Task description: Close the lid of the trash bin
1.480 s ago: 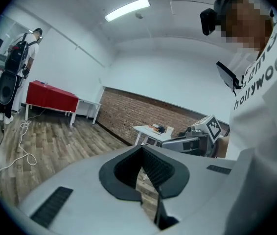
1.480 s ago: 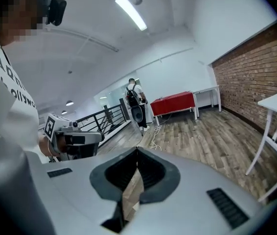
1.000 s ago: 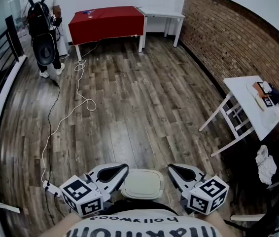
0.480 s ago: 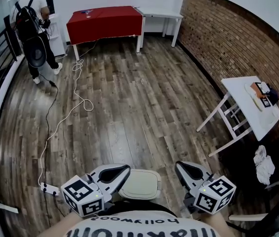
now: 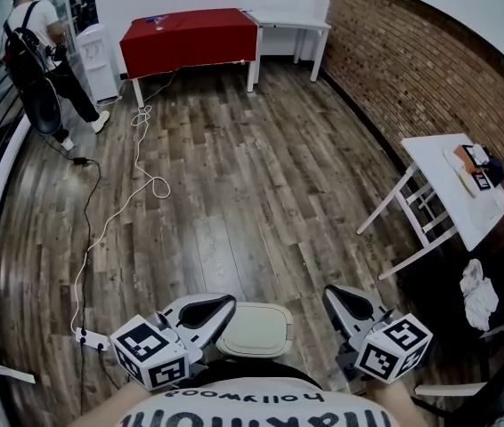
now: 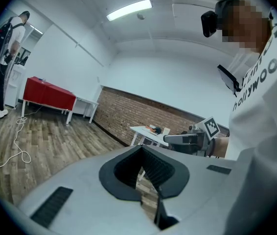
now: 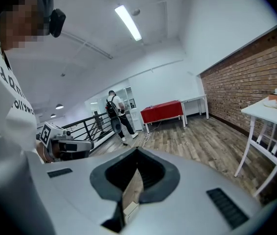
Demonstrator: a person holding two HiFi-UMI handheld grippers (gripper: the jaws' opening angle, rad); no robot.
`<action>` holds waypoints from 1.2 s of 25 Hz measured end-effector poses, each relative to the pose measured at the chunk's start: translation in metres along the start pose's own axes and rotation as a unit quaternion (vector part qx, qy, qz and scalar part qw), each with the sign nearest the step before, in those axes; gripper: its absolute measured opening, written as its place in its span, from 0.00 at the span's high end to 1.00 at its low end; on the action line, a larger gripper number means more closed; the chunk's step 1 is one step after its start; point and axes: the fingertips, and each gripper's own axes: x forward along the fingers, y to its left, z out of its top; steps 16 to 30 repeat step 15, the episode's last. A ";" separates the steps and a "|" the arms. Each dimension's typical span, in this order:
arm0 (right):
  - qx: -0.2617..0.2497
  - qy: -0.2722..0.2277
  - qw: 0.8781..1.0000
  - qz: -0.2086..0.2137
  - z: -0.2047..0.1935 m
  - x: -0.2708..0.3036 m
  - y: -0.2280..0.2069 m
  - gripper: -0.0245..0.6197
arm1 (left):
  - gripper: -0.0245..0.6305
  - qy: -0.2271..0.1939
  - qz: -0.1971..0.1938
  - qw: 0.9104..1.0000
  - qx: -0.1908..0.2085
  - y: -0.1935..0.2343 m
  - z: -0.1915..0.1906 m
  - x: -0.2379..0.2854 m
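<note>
The trash bin (image 5: pixel 254 330) stands on the wood floor right in front of me, at the bottom middle of the head view. Its beige lid lies flat on top. My left gripper (image 5: pixel 206 311) hangs beside the bin's left edge, jaws shut with nothing between them. My right gripper (image 5: pixel 348 302) is off to the right of the bin, apart from it, jaws also shut and empty. From the left gripper view, the right gripper (image 6: pixel 187 140) shows across from it. The right gripper view likewise shows the left gripper (image 7: pixel 62 143).
A white folding table (image 5: pixel 461 194) with small items stands at the right by the brick wall. White cloth (image 5: pixel 479 296) lies below it. A cable (image 5: pixel 127 203) runs to a power strip (image 5: pixel 85 336) at the left. A person (image 5: pixel 34 52) and a red table (image 5: pixel 190 34) are far back.
My right gripper has drifted to the right, away from the bin. The left gripper has barely moved. The person at the back has walked further left.
</note>
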 end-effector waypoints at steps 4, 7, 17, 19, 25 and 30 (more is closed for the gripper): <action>-0.006 0.005 1.000 0.000 -0.005 0.001 0.003 0.95 | 0.95 -0.002 0.005 1.000 -0.003 0.001 -0.003 -0.004; -0.009 0.007 1.000 0.004 -0.009 0.000 0.006 0.95 | 0.95 -0.003 0.006 1.000 -0.003 0.000 -0.006 -0.006; -0.017 0.012 1.000 0.001 -0.013 -0.006 0.008 0.95 | 0.95 -0.006 0.003 1.000 -0.001 -0.006 -0.007 -0.006; -0.017 0.012 1.000 0.001 -0.013 -0.006 0.008 0.95 | 0.95 -0.006 0.003 1.000 -0.001 -0.006 -0.007 -0.006; -0.017 0.012 1.000 0.001 -0.013 -0.006 0.008 0.95 | 0.95 -0.006 0.003 1.000 -0.001 -0.006 -0.007 -0.006; -0.017 0.012 1.000 0.001 -0.013 -0.006 0.008 0.95 | 0.95 -0.006 0.003 1.000 -0.001 -0.006 -0.007 -0.006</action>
